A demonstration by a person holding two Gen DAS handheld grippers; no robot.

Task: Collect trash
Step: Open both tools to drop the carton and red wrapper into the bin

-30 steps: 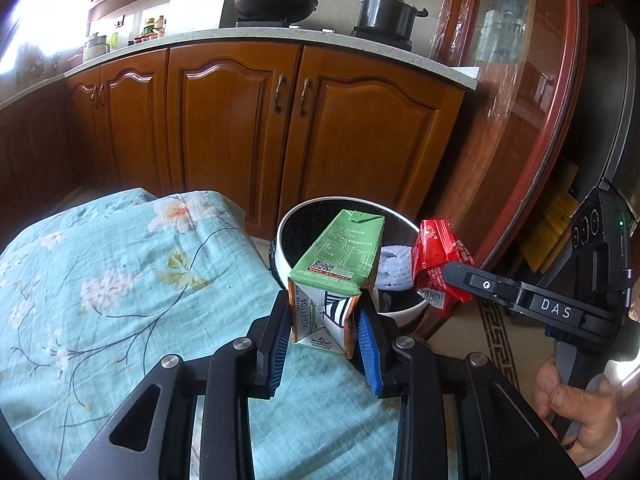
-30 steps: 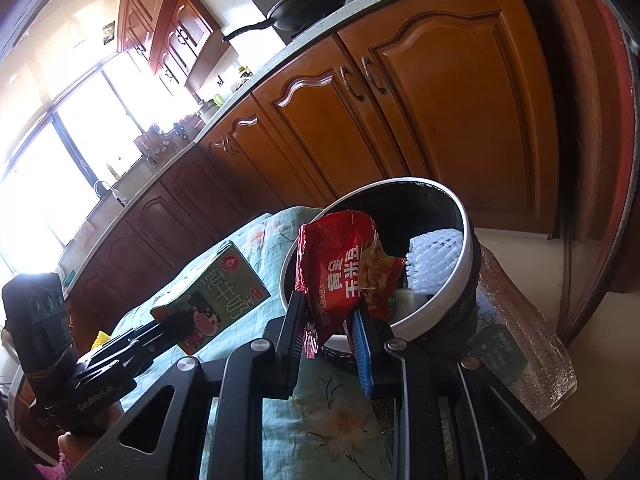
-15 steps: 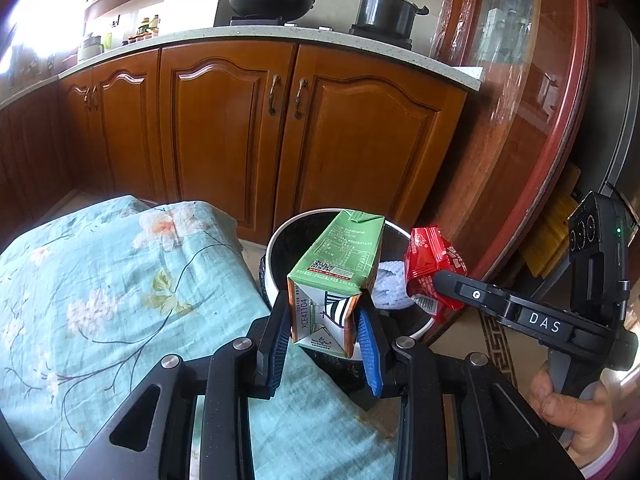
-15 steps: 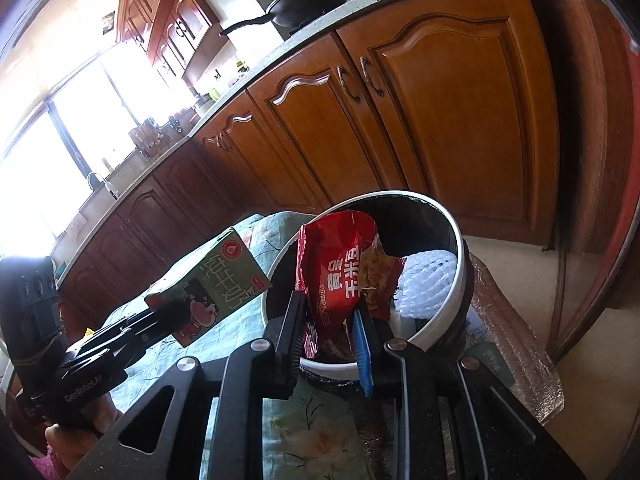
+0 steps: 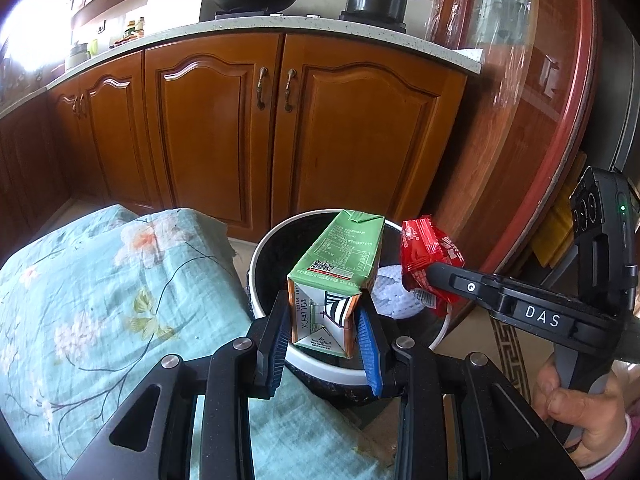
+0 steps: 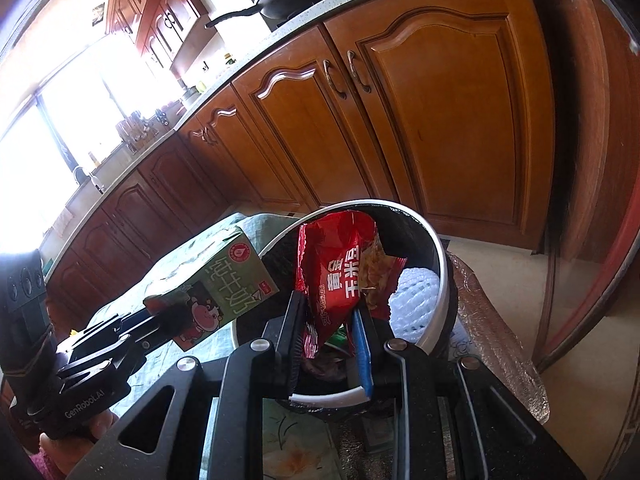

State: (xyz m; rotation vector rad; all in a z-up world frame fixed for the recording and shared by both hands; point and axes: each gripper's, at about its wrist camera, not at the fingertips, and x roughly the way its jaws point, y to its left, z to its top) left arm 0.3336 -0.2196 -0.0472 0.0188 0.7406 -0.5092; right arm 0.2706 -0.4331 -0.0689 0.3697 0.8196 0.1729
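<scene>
So we've got the left claw (image 5: pixel 322 330) pinching the carton (image 5: pixel 335 276) upright at lower centre, right over the bin (image 5: pixel 267 248), and the right claw (image 6: pixel 330 330) clamping the red wrapper (image 6: pixel 340 268) over that same rim, so both just need dropping.

Near rim of the trash bin (image 5: pixel 320 362) hidden behind the milk carton (image 5: pixel 336 276) at lower centre. White foam net (image 6: pixel 416 300) partly covered by the red snack wrapper (image 6: pixel 340 272). Window (image 6: pixel 60 128) at left overexposed; countertop items (image 5: pixel 132 30) at upper left too small to identify.
</scene>
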